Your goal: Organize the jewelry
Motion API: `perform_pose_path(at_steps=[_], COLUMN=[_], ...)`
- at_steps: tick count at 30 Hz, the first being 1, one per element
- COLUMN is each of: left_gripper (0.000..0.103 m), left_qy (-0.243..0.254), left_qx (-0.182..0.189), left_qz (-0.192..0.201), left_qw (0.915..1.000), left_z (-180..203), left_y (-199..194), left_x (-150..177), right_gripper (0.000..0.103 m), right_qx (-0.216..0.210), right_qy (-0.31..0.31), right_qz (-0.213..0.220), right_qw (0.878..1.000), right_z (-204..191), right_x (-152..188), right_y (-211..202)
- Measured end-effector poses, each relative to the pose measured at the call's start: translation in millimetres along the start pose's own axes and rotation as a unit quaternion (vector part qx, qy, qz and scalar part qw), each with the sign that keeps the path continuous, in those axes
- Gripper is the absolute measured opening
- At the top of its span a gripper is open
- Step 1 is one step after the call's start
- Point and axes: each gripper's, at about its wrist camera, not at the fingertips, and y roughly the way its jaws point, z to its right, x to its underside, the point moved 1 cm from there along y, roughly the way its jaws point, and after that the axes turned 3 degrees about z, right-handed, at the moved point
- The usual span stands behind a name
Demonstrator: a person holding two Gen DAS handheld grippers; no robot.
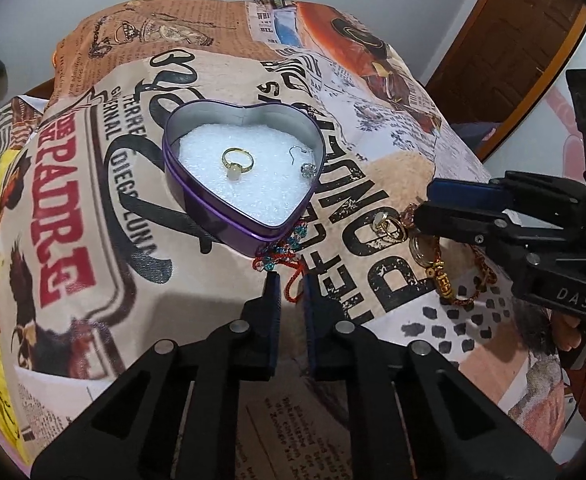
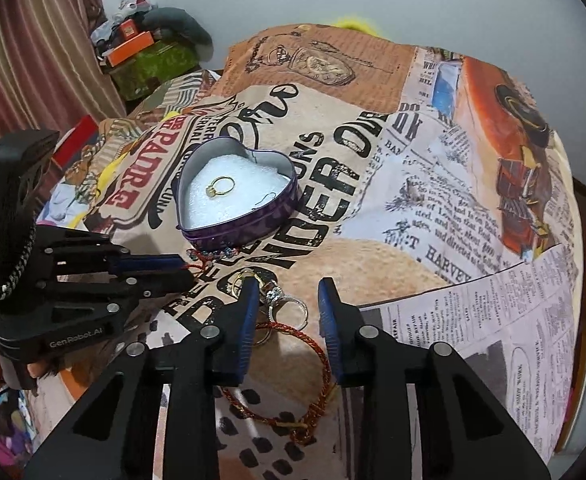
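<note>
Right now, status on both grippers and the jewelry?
Left gripper shut on red braided cord. Right gripper open over loose rings. Purple heart-shaped tin holds gold ring, silver earring. Nothing blocking.

Our left gripper [image 1: 291,280] is held low, its jaws nearly closed. Our right gripper [image 2: 289,286] has its jaws spread wide, tilted down.

Right gripper [image 2: 287,292], jaws apart, seemingly above silver ring [image 2: 289,307].

Left tongs [image 2: 187,270] read "GenRobot.AI", right tongs [image 1: 421,210] "DAS"; cloth [image 2: 433,216] "HARVEY".
</note>
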Motion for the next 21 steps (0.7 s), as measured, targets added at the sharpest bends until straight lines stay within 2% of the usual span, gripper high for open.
perform_pose_path(at_steps=[4, 6, 10, 21], left_gripper=[0.001, 0.000, 0.000, 0.000], left_qy=[-0.003, -0.003, 0.006, 0.011], left_qx=[-0.001, -0.003, -0.017, -0.032], left_qz=[0.000, 0.003, 0.017, 0.060], left_qw=[1.0000, 1.0000, 0.9997, 0.9976], left_z=[-2, -2, 2, 10], left_y=[2, 2, -4, -34], left_x=[-1, -1, 0, -6], right_gripper=[0.023, 0.022, 0.010, 0.010], right_qx=[-0.012, -0.014, -0.016, -0.007], right_qy=[0.002, 0.001, -0.009, -0.008], right_qz=[-0.007, -0.007, -0.005, 0.005], right_qw=[1.000, 1.000, 1.000, 1.000], right_z=[-1, -1, -5, -4], right_x=[1, 0, -1, -3], right_y=[4, 4, 4, -4])
